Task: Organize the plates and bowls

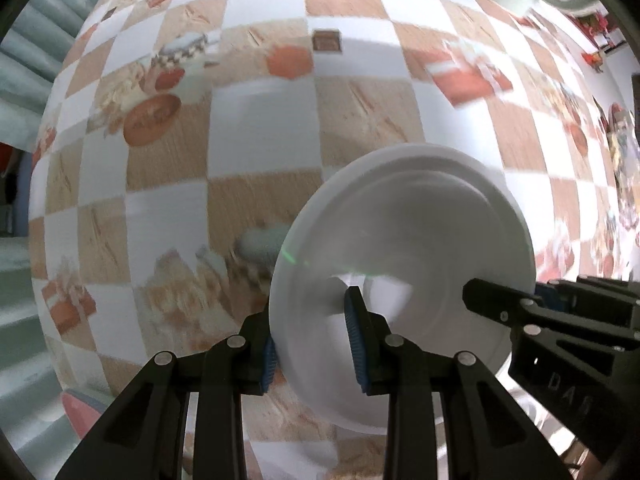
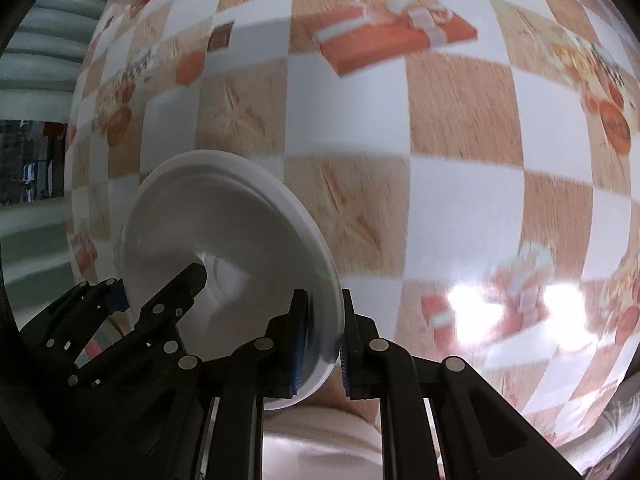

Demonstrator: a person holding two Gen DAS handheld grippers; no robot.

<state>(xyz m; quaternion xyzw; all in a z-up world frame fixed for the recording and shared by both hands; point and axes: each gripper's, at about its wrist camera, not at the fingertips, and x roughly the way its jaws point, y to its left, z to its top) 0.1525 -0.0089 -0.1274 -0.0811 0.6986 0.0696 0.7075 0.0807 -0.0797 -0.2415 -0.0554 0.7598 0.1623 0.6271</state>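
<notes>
A white bowl (image 1: 404, 240) is held up off the checkered tablecloth (image 1: 260, 128), tilted, between both grippers. My left gripper (image 1: 312, 332) is shut on its near rim, one blue pad inside and one outside. The right gripper's fingers (image 1: 492, 300) hold the opposite rim at the right. In the right wrist view the same bowl (image 2: 224, 232) is clamped at its rim by my right gripper (image 2: 324, 336), and the left gripper (image 2: 120, 300) grips the far rim at the left.
The tablecloth (image 2: 440, 120) with gift and food prints fills both views. A pink plate edge (image 1: 80, 412) shows at the lower left. A pale surface (image 2: 320, 440) lies below the right gripper. The table edge and a grey ribbed surface (image 1: 28, 52) lie to the left.
</notes>
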